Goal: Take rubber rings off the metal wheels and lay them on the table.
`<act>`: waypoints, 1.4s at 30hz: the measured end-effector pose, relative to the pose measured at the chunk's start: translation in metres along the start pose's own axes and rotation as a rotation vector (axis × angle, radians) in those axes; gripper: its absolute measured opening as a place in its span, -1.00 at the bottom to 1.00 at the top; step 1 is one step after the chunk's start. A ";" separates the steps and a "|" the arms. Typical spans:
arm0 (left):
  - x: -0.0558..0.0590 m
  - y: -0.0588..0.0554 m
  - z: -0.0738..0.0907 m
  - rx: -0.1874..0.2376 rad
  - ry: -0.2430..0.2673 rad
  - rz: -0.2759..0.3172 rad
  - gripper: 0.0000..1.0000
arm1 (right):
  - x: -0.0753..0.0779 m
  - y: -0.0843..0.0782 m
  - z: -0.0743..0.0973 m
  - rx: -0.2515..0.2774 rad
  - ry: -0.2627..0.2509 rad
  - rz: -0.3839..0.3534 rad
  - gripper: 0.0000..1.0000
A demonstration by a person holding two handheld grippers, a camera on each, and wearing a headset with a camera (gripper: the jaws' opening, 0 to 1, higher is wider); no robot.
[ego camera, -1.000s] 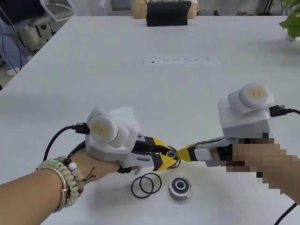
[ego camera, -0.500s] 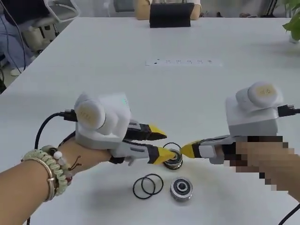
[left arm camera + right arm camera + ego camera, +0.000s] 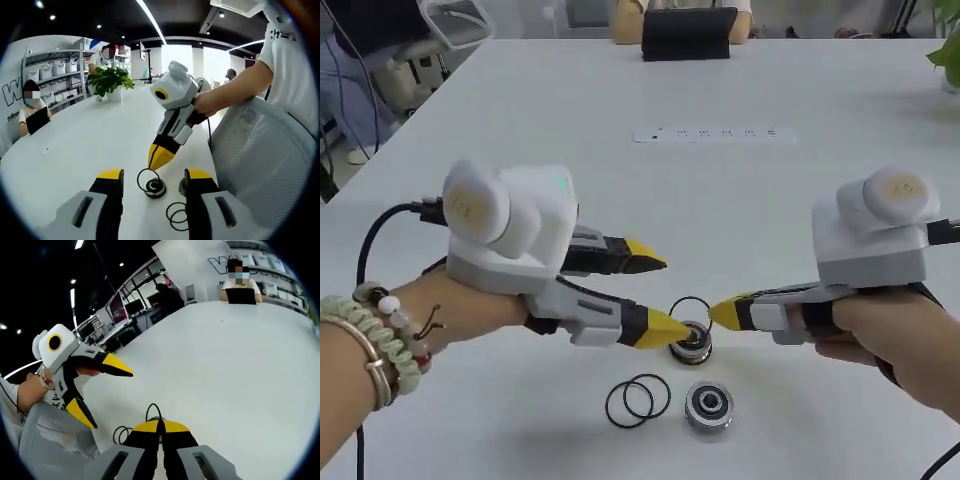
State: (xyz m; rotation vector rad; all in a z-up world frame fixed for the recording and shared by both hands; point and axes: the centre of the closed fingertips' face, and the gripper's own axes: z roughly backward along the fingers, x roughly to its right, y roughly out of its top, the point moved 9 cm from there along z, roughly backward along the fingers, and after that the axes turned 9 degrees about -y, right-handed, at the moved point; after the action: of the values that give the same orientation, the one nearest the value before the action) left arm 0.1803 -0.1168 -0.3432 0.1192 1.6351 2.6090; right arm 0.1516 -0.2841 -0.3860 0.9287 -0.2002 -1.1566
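A metal wheel [image 3: 690, 345] lies on the white table [image 3: 620, 180], and a black rubber ring [image 3: 690, 308] stands up from it, half peeled off. My right gripper [image 3: 718, 313] is shut on that ring's edge, seen just above its closed tips [image 3: 160, 426] as a thin loop [image 3: 151, 411]. My left gripper [image 3: 658, 295] is open, its jaws spread above and beside the wheel [image 3: 155, 188] without touching it. A second wheel [image 3: 707, 403] lies nearer me, with two loose rings [image 3: 637, 398] on the table beside it.
A white power strip [image 3: 710, 134] lies mid-table. A black tablet [image 3: 685, 32] and a seated person are at the far end, a plant [image 3: 948, 50] at the far right. A mesh chair [image 3: 260, 150] stands by the table edge. Cables trail from both grippers.
My left gripper, closed around the wheel a second ago, has opened wide and drawn back to the left. The wheel now rests on the table with the ring pulled up from it.
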 end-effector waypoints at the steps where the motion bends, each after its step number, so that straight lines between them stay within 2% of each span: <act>1: 0.001 0.002 0.002 0.000 0.000 -0.003 -0.03 | 0.000 0.001 0.001 0.005 0.001 -0.001 -1.00; 4: 0.003 0.010 0.010 -0.007 0.015 -0.038 0.09 | -0.002 0.004 0.003 0.020 0.006 -0.003 -1.00; 7: 0.007 0.016 0.019 0.009 0.027 -0.050 0.20 | -0.003 0.006 0.004 0.030 0.012 -0.005 -1.00; 11: 0.013 0.020 0.032 0.025 0.054 -0.059 0.41 | -0.005 0.007 0.006 0.038 0.015 -0.001 -1.00; 15: 0.018 0.020 0.043 0.037 0.077 -0.065 0.46 | -0.006 0.007 0.007 0.042 0.020 0.000 -1.00; 28: 0.037 0.003 0.069 0.014 0.144 -0.048 0.74 | -0.016 0.012 0.012 0.060 0.047 0.018 -1.00; 35: 0.048 -0.006 0.089 0.072 0.224 0.009 0.89 | -0.022 0.014 0.012 0.061 0.066 0.036 -1.00; 37: 0.051 -0.009 0.091 0.082 0.230 0.019 0.97 | -0.024 0.014 0.012 0.059 0.072 0.040 -1.00; 42: 0.062 -0.022 0.096 0.057 0.240 0.039 0.99 | -0.028 0.014 0.013 0.057 0.086 0.048 -1.00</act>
State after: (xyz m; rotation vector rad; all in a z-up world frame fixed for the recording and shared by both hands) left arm 0.1282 -0.0156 -0.3194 -0.1687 1.7965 2.6954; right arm 0.1418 -0.2659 -0.3598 1.0173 -0.1856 -1.0691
